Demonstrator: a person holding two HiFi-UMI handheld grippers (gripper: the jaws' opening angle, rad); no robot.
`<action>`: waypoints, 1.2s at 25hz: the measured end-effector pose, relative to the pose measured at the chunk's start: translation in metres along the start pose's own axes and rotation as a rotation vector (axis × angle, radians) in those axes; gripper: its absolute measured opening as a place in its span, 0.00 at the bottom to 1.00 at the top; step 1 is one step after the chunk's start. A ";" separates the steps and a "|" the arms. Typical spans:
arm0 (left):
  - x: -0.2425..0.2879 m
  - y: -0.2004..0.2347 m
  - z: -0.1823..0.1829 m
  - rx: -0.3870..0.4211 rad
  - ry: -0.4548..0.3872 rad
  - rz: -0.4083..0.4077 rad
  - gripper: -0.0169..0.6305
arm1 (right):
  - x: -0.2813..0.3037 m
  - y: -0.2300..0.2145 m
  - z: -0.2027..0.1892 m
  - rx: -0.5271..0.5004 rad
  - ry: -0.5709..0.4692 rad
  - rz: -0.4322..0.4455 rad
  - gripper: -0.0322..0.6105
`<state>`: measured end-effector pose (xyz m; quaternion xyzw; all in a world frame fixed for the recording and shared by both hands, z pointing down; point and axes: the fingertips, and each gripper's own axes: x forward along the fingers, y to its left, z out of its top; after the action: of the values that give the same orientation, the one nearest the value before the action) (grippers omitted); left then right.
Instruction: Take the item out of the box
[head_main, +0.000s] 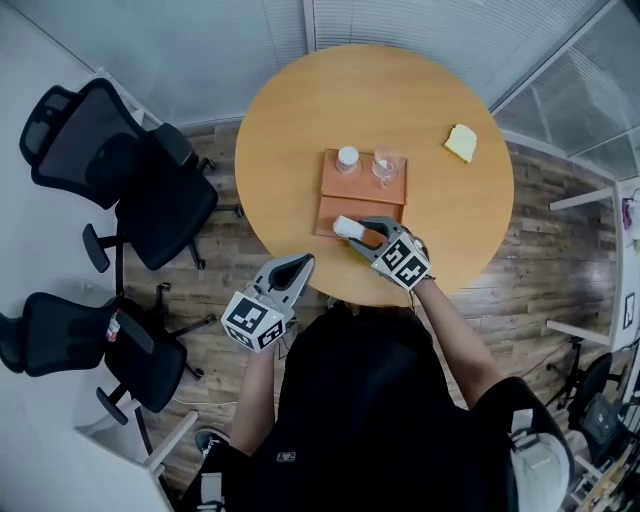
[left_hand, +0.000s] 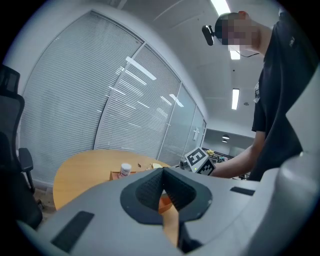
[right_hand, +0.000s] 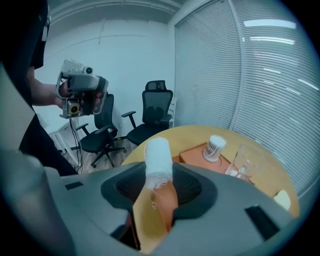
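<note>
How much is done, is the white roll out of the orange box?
Nearly. Done: the right gripper is shut on the white gauze roll, lifted up. In hand: the roll hangs over the flat orange box. Left: carrying it clear and setting it on the round wooden table.

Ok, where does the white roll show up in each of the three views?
Head view: the white roll is just below the middle, at the tip of the right gripper, over the near part of the orange box.
Left gripper view: not to be made out; only the right gripper's marker cube shows.
Right gripper view: in the middle, upright between the jaws.
Shared landmark: the white-capped bottle.
</note>
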<state>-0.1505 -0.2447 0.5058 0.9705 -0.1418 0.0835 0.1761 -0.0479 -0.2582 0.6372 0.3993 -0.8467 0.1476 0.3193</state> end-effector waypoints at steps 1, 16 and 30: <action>0.000 0.000 0.000 0.001 -0.001 -0.001 0.04 | -0.002 0.000 0.002 0.019 -0.020 -0.004 0.30; 0.005 -0.011 -0.001 0.025 0.008 -0.035 0.04 | -0.079 -0.006 0.015 0.148 -0.215 -0.163 0.30; 0.015 -0.022 0.002 0.037 0.006 -0.051 0.04 | -0.135 -0.017 0.031 0.128 -0.253 -0.253 0.30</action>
<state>-0.1298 -0.2288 0.5001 0.9766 -0.1148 0.0846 0.1608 0.0161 -0.2063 0.5249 0.5375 -0.8119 0.1084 0.2005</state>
